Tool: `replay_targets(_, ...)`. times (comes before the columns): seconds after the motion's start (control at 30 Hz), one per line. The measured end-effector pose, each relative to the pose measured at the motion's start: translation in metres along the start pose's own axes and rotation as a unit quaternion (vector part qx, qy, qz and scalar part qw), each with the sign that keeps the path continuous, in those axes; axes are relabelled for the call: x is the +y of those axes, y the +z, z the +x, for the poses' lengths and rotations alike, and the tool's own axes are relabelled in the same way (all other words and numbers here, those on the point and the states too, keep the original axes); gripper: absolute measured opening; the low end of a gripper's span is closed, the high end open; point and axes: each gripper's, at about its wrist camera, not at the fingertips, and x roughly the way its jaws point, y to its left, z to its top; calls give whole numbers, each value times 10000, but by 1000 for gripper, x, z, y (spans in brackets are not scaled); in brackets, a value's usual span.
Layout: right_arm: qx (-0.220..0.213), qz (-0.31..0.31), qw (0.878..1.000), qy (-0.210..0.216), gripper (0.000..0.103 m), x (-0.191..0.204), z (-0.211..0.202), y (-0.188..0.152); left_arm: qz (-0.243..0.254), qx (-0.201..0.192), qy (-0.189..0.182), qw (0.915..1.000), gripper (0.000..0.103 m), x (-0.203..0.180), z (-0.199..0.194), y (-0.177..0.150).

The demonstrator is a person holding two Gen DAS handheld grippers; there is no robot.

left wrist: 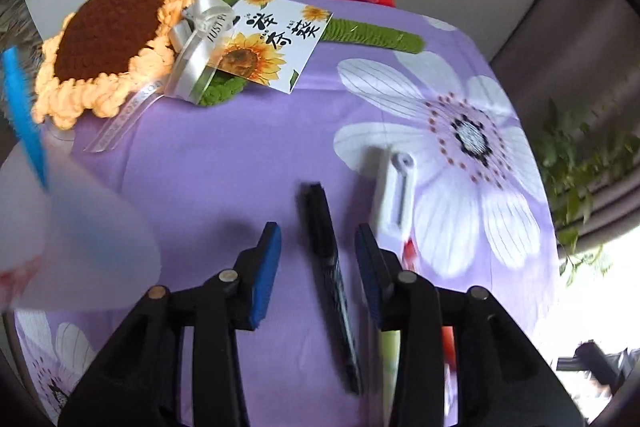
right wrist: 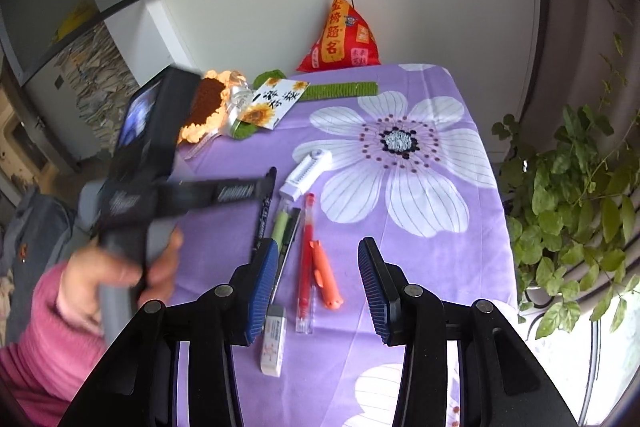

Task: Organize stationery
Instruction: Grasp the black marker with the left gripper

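At the far left of the left wrist view, a pale, blurred translucent shape with a blue strip (left wrist: 24, 115) fills the edge, too smeared to identify. Ahead and left of the left gripper (left wrist: 318, 239) lie a crocheted sunflower (left wrist: 106, 47) and its sunflower card (left wrist: 272, 43) on the purple floral tablecloth (left wrist: 240, 139). The gripper's blue-padded fingers (left wrist: 266, 275) are spread apart, holding nothing; a black marker (left wrist: 332, 275) lies on the cloth in the gap between them, its near end blurred. Just right of the gap sits a white correction-tape dispenser (left wrist: 394, 191), and the right finger hides most of a green pen and a red one.

The right wrist view shows what that camera cannot: the person's left hand (right wrist: 116, 279), in a pink sleeve, gripping the motion-blurred left device over the table's left edge. The right gripper (right wrist: 318, 255) is also spread and empty. Its left finger covers part of a black pen (right wrist: 290, 239) beside a green highlighter (right wrist: 280, 223). Within the gap lie a white eraser (right wrist: 274, 339), a red gel pen (right wrist: 306, 263) and an orange pig-shaped piece (right wrist: 326, 281). Far ahead stands a red pyramid-shaped pouch (right wrist: 340, 43); a leafy plant (right wrist: 572, 195) fills the right.
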Motion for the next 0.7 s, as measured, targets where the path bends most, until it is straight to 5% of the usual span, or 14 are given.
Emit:
replay_targets(0.2, 129, -103, 9997, 168, 43, 2, 8, -6, -5, 119, 363, 9993, 34, -5, 16, 9)
replay_targets(0.3, 166, -177, 9994, 240, 43, 7, 11, -7, 95, 114, 468, 9988, 15, -6, 19, 9)
replay_targets(0.47, 307, -345, 9982, 375, 43, 19, 24, -6, 124, -13, 162, 9998, 12, 3, -1, -2)
replay_targets(0.7, 576, -453, 9967, 359, 42, 36, 57, 0, 314, -570, -390, 9971, 12, 33, -77, -49)
